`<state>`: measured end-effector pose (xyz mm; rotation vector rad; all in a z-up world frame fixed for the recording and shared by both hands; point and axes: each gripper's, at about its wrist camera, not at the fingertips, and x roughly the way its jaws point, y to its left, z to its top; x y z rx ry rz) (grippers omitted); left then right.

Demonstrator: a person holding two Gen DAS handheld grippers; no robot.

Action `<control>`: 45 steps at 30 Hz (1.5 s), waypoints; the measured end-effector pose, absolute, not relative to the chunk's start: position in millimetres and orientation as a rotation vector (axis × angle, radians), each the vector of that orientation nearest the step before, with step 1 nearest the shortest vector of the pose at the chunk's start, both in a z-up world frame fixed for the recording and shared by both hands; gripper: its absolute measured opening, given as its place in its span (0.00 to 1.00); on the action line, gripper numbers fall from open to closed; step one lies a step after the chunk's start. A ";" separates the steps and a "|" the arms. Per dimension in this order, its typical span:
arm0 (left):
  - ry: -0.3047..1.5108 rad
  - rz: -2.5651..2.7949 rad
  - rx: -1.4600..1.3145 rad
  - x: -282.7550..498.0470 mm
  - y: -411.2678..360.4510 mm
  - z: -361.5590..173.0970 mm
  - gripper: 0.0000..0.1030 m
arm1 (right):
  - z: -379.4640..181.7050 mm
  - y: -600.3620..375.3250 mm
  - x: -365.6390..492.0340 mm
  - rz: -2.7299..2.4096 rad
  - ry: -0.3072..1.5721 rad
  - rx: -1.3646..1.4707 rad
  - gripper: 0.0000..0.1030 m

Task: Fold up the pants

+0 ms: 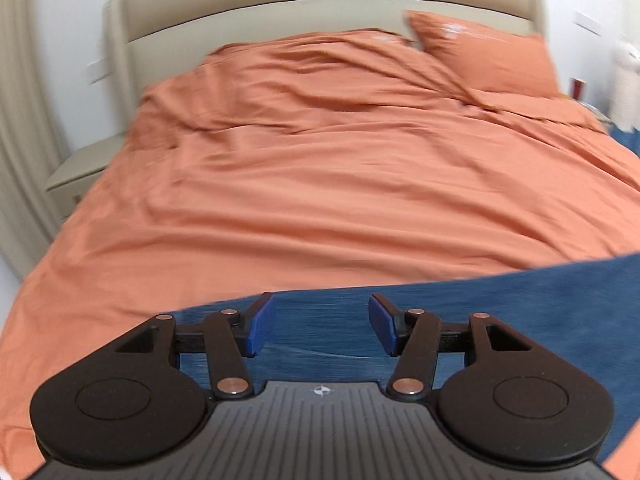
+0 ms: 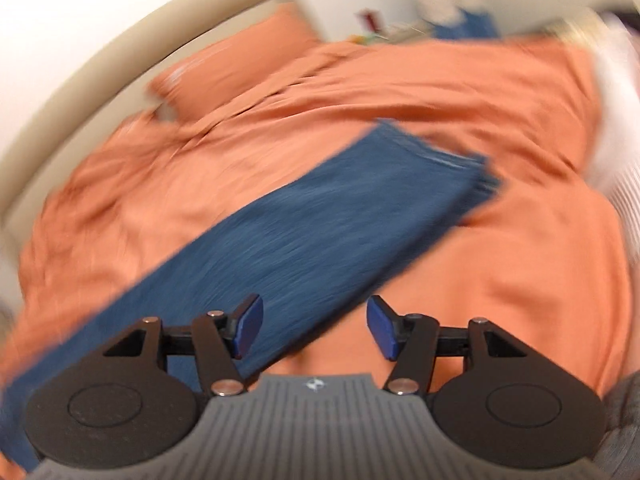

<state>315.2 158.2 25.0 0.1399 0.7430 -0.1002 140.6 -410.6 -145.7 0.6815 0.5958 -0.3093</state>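
Blue pants (image 2: 320, 216) of coarse woven, denim-like cloth, laid flat as a long narrow strip slanting across the orange duvet (image 2: 500, 264); far end squared off, with pale stitching along layered edges. No readable label or writing on the cloth; motion blur over most of the right wrist view.

Right gripper (image 2: 315, 327) above the near part of the strip, jaws wide, nothing between the blue pads (image 2: 249, 326). Small compass-like emblem on its ribbed grey body, no legible text.

Left gripper (image 1: 322, 323) likewise spread wide and empty, over blue cloth (image 1: 500, 308) filling the lower right of that view.

Beyond: rumpled, smooth-sheened bedding, matching orange pillow (image 1: 484, 60), padded beige headboard (image 1: 320, 12), beige nightstand (image 1: 80, 168), pleated pale curtain (image 1: 24, 120).
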 end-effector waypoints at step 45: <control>0.817 -0.516 0.400 369.2 -254.8 -100.7 0.23 | -199.9 -553.2 177.5 -0.343 0.492 1.035 0.03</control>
